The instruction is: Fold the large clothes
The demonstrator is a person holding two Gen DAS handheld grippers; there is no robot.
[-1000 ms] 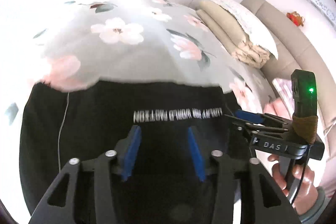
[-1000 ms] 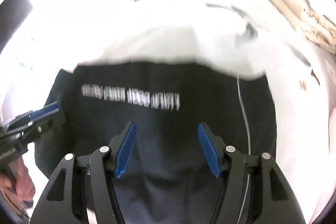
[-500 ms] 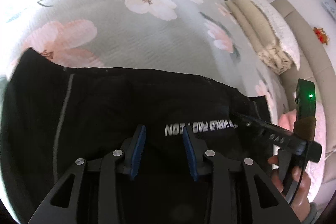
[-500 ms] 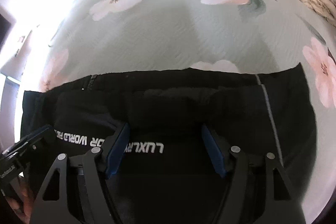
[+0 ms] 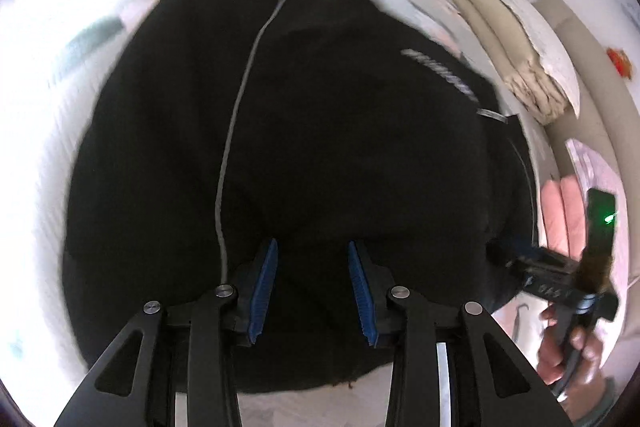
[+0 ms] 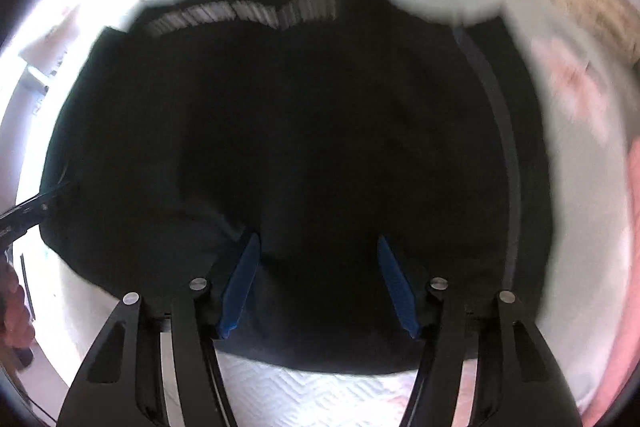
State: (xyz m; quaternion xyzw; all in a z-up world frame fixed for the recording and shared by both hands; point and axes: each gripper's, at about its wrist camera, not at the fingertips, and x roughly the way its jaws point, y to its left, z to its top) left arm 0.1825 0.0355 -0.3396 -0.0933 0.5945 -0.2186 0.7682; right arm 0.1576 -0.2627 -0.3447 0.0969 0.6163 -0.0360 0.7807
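A black garment [image 5: 340, 107] with a thin pale stripe [image 5: 236, 107] and white lettering [image 5: 440, 75] lies spread on the floral bedspread [image 5: 60, 47]. My left gripper [image 5: 312, 243] points down over its near edge. The blue pads stand apart with black fabric in the gap, and I see no pinch. My right gripper [image 6: 317, 237] hangs over the same near edge of the garment [image 6: 320, 107]. Its jaws are wider and closing, with fabric between them and the pads not pressing. It also shows at the right of the left wrist view [image 5: 520, 247], held by a hand [image 5: 568, 359].
Folded beige bedding and a pillow [image 5: 512, 39] are stacked at the far right of the bed, by a padded headboard. Pink cloth [image 5: 564, 211] lies to the right. White cupboards stand behind. The left gripper's tip [image 6: 36, 207] pokes in at the right wrist view's left edge.
Both grippers dropped lower and drew back to the garment's near edge. The lettering, half a second ago at the fingertips, now lies far ahead. The left jaws narrowed early on.
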